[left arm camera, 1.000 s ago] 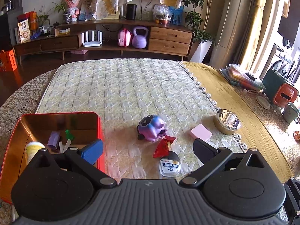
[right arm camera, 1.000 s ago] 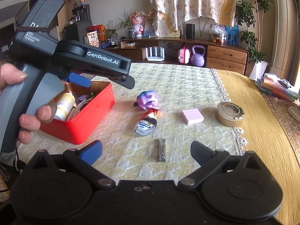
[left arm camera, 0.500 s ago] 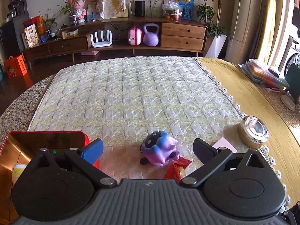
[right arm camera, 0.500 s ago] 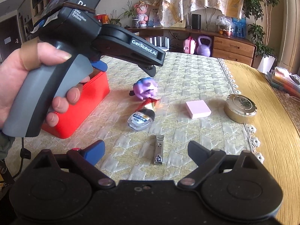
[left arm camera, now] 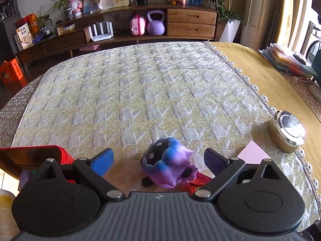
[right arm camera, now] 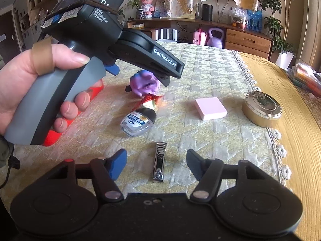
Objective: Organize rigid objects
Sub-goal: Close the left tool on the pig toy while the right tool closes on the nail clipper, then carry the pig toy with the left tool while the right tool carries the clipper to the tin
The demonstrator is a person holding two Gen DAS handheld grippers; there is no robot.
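Left gripper [left arm camera: 157,159] closing, fingers apart around the purple toy [left arm camera: 167,165] without touching, right gripper [right arm camera: 156,163] closing, fingers clear of the nail clipper [right arm camera: 159,161] between them, quilted tablecloth [left arm camera: 140,92], red box [left arm camera: 40,154] at left, wooden sideboard [left arm camera: 190,23] beyond.

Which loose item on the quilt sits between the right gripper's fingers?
The metal nail clipper, lying flat between the closing right gripper fingers, untouched. The small bottle, pink block and purple toy lie farther off.

Bright daylight from the right-hand window, glare on the metal tin [left arm camera: 287,131] lid, soft shadows falling leftward, strong fisheye bending at edges, slight motion blur
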